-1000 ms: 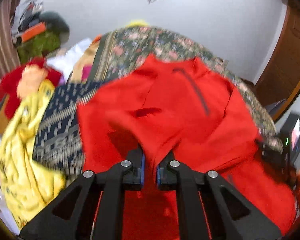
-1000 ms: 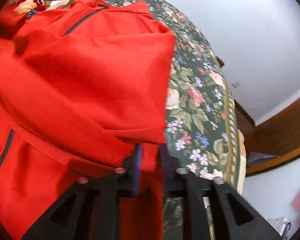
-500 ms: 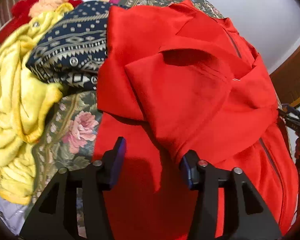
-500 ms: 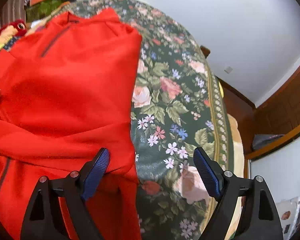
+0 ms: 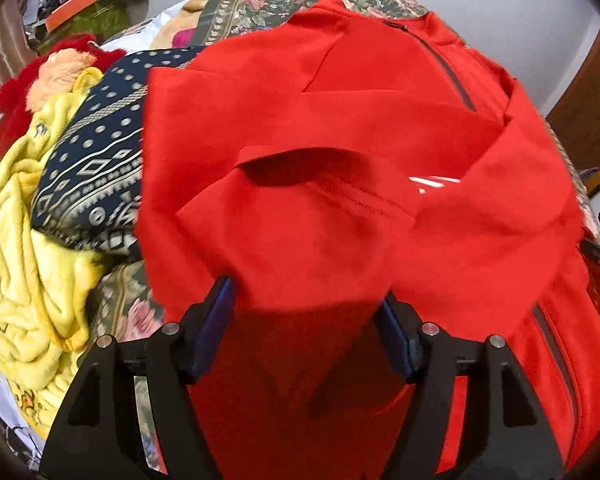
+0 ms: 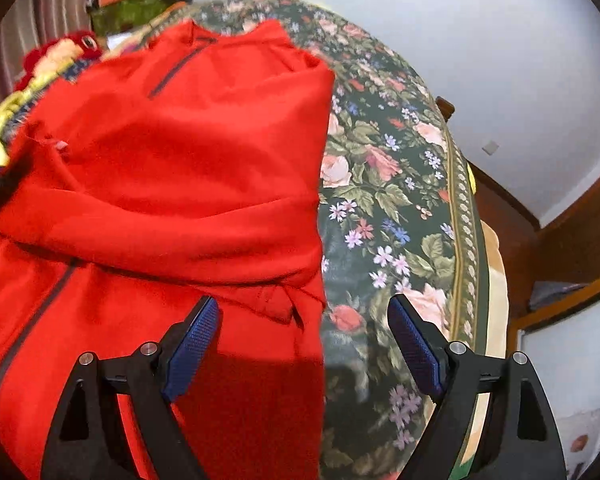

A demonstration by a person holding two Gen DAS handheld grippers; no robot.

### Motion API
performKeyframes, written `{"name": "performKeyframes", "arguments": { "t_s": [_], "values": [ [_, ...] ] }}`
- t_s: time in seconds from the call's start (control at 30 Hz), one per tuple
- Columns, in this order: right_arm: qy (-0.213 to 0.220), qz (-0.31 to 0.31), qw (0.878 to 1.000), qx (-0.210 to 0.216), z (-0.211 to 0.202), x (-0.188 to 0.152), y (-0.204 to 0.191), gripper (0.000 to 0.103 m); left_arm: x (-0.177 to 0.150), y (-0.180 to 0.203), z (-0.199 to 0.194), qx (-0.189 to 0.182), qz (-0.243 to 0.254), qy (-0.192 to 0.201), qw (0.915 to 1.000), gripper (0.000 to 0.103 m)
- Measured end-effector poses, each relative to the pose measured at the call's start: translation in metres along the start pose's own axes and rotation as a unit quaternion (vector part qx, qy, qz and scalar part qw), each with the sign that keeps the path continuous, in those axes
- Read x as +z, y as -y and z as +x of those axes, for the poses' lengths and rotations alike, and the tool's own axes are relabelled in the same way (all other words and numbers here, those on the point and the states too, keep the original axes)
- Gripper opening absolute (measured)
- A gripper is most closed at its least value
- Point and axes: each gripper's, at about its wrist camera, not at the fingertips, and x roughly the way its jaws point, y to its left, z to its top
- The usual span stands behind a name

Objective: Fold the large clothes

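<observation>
A large red garment point(image 5: 340, 152) with a dark zip lies on a floral bedspread point(image 6: 384, 208), its sleeves folded across the body. It also shows in the right wrist view point(image 6: 172, 168). My left gripper point(image 5: 306, 312) is open, jaws wide, with a folded sleeve end lying loose between the blue pads. My right gripper point(image 6: 304, 328) is open and empty, just above the garment's right edge and the sleeve cuff point(image 6: 276, 300).
A navy patterned cloth point(image 5: 92, 152), a yellow blanket point(image 5: 24, 264) and a red plush toy point(image 5: 40, 76) are piled left of the garment. The bed edge and wooden floor trim point(image 6: 512, 216) are at the right, below a white wall.
Both grippers were shut on the red fabric a second ago. They opened and let the sleeves drop onto the garment, then drew back slightly.
</observation>
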Motion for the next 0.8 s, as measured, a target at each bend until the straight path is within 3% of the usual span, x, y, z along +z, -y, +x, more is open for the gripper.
{"name": "performKeyframes", "arguments": {
  "t_s": [0.1, 0.17, 0.23, 0.3, 0.47, 0.53, 0.6, 0.7, 0.8],
  "values": [
    [-0.009, -0.017, 1.000, -0.005, 0.015, 0.013, -0.009, 0.085, 0.008, 0.003, 0.003, 0.017, 0.000, 0.018, 0.9997, 0.064],
    [0.003, -0.025, 1.000, -0.016, 0.016, 0.022, -0.015, 0.084, 0.016, 0.005, 0.002, 0.028, 0.002, 0.026, 0.9993, 0.052],
    [0.021, -0.022, 0.999, -0.025, 0.014, 0.029, -0.015, 0.084, 0.023, 0.008, -0.002, 0.034, 0.010, 0.036, 0.9987, 0.021],
    [0.041, -0.002, 0.999, -0.033, 0.011, 0.037, -0.007, 0.084, 0.032, 0.010, -0.014, 0.034, 0.017, 0.057, 0.9977, 0.009],
    [0.033, 0.062, 0.991, -0.118, 0.024, 0.047, 0.029, 0.084, 0.054, 0.003, -0.076, 0.002, -0.020, 0.159, 0.9871, 0.006],
    [0.030, 0.092, 0.988, -0.120, 0.026, 0.045, 0.046, 0.084, 0.057, -0.008, -0.104, -0.006, -0.047, 0.209, 0.9767, 0.006],
    [0.025, 0.113, 0.987, -0.110, 0.026, 0.040, 0.059, 0.084, 0.052, -0.021, -0.117, -0.005, -0.066, 0.229, 0.9712, 0.006],
    [0.016, 0.110, 0.991, -0.078, 0.021, 0.031, 0.064, 0.084, 0.037, -0.036, -0.103, -0.008, -0.077, 0.202, 0.9764, 0.006],
    [0.011, 0.093, 0.994, -0.060, 0.016, 0.021, 0.059, 0.084, 0.012, -0.051, -0.073, 0.009, -0.080, 0.149, 0.9856, 0.006]
  ]
}}
